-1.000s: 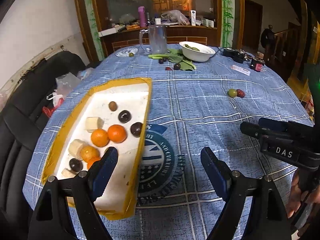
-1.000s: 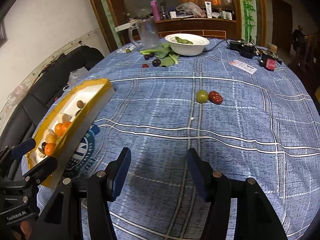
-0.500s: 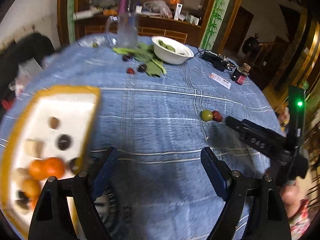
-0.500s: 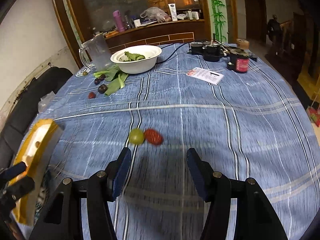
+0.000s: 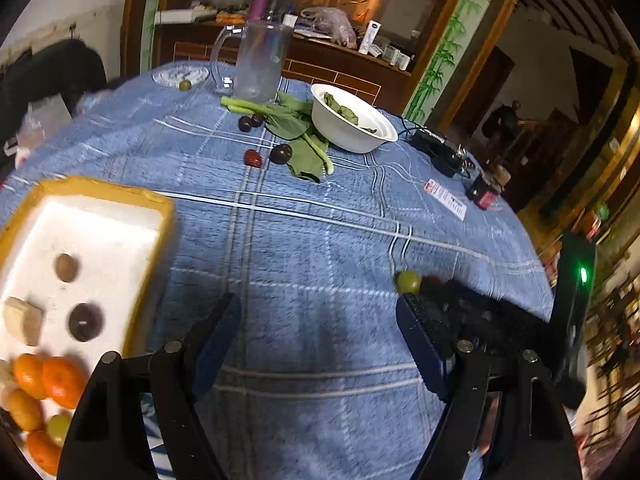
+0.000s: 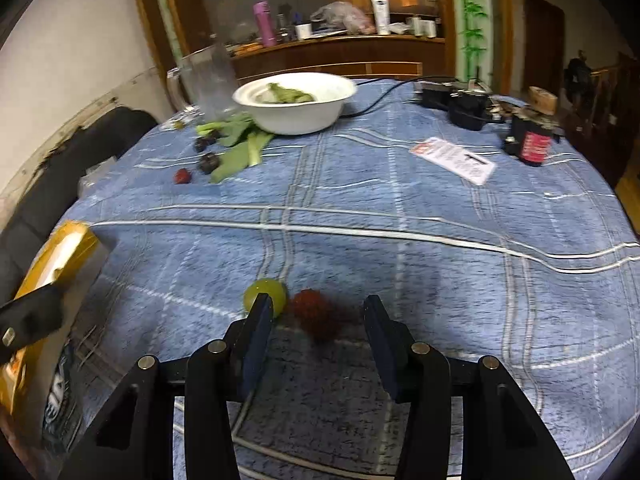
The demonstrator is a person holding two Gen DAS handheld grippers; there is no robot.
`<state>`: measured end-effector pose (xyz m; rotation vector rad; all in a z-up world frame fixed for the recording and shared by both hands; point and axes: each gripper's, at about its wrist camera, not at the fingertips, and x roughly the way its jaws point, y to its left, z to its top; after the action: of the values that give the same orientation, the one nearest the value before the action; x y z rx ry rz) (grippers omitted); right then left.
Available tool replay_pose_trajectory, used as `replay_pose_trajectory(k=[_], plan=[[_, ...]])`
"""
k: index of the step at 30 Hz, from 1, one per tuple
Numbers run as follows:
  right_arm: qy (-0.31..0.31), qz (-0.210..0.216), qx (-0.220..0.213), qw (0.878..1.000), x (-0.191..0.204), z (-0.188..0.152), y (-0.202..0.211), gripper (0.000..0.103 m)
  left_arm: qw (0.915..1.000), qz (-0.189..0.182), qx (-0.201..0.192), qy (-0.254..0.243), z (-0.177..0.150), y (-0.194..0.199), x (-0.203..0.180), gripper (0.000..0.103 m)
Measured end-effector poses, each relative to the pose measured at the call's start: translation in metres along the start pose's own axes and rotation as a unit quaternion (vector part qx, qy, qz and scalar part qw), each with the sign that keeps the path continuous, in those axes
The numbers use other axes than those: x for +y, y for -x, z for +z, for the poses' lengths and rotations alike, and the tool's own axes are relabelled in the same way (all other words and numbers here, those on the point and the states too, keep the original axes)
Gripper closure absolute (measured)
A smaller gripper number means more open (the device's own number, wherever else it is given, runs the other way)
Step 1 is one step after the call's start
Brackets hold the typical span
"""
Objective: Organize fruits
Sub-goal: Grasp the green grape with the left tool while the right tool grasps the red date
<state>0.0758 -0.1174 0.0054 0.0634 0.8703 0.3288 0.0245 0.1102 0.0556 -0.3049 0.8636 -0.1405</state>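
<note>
On the bench [image 6: 440, 264], under its blue checked cloth, we see the yellow-rimmed foam tray [image 5: 160, 240] at the left, already holding oranges and dark fruits. Our left gripper [image 5: 318, 340] hangs released over bare cloth. Our right gripper [image 6: 316, 332] has just been closing; the red fruit [image 6: 316, 314] is between its jaws, but the pads do not press it yet. The green fruit [image 6: 266, 294] lies just beside it, behind the left pad. We judge the red fruit small, light, rough-skinned and rather soft, so we should take it gently across its middle.
</note>
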Motion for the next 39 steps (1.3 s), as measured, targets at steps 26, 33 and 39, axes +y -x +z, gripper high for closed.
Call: replay_pose_trajectory(k=[26, 33, 39], plan=[[-0.043, -0.001, 0.013, 0.999, -0.028, 0.008, -0.003, 0.090, 0.9955, -0.087, 0.035, -0.016, 0.011, -0.088, -0.045, 0.024], [-0.077, -0.001, -0.004, 0.997, -0.043, 0.007, 0.004, 0.089, 0.9876, -0.088, 0.047, -0.121, 0.003, -0.100, -0.083, 0.064], [-0.099, 0.030, -0.027, 0.994, -0.048, 0.008, 0.011, 0.086, 0.9827, -0.048, 0.053, -0.171, -0.005, -0.106, -0.092, 0.070]])
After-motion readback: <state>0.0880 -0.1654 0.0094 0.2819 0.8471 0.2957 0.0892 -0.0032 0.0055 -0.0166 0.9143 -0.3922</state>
